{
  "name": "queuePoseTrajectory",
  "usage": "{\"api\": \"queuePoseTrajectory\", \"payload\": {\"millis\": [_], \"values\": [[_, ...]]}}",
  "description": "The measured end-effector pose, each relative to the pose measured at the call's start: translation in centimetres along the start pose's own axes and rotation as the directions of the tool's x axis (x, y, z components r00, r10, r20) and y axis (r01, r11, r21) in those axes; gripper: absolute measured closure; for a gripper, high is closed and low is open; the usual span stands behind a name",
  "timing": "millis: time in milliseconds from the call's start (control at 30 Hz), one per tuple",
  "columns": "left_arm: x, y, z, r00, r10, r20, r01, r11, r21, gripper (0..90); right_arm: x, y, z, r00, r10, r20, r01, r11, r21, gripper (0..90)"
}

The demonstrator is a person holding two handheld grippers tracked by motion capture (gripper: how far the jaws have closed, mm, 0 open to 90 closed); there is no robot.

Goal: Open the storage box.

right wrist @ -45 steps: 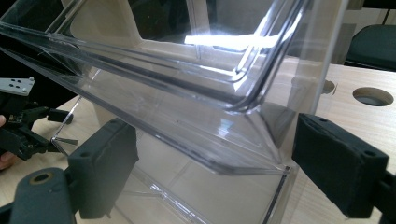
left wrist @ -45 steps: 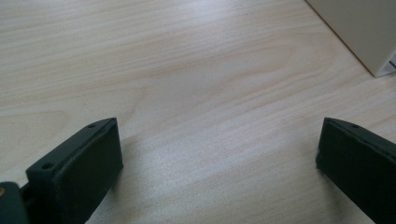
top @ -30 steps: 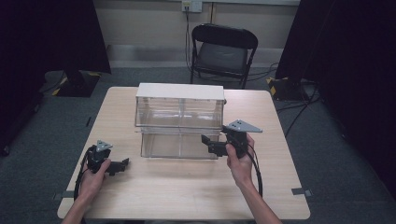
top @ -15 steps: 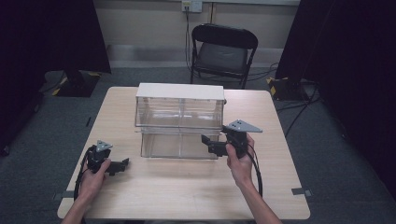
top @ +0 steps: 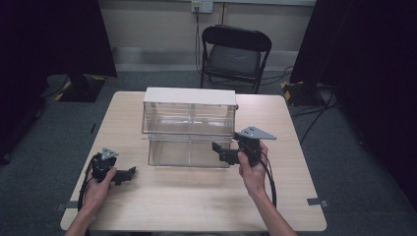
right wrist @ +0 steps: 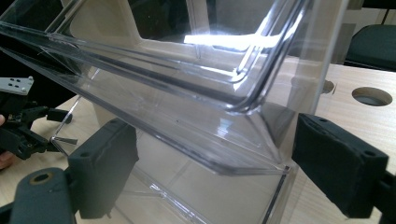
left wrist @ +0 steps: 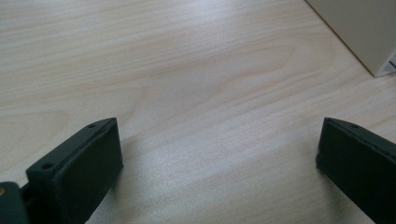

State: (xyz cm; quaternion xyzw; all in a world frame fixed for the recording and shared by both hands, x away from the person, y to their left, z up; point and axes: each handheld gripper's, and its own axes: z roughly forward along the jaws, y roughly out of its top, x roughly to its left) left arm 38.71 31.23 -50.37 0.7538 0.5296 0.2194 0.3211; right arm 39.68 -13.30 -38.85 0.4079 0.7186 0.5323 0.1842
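Left tool [top: 129,172] being rested low on counter [top: 196,206], jaws spread, nothing between them; likely parked clear of work. Clear two-tier drawer unit [top: 189,128] being kept at counter centre. Right tool [top: 217,149] being held at lower drawer's right front corner [right wrist: 261,163], jaws spread astride it, apparently for pulling. Folding chair [top: 235,51] being left beyond counter, unobstructing.

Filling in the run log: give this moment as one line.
left gripper: open, low over table | right gripper: open, jaws around corner of clear drawer unit
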Motion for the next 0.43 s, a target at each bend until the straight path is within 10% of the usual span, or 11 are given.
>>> {"api": "queuePoseTrajectory", "payload": {"millis": [433], "values": [[0.02,0.0,0.0,1.0,0.002,0.0,-0.002,1.0,0.001,0.0,-0.02,0.03,0.0,1.0,-0.001,-0.001,0.001,1.0,0.002,13.6]]}}
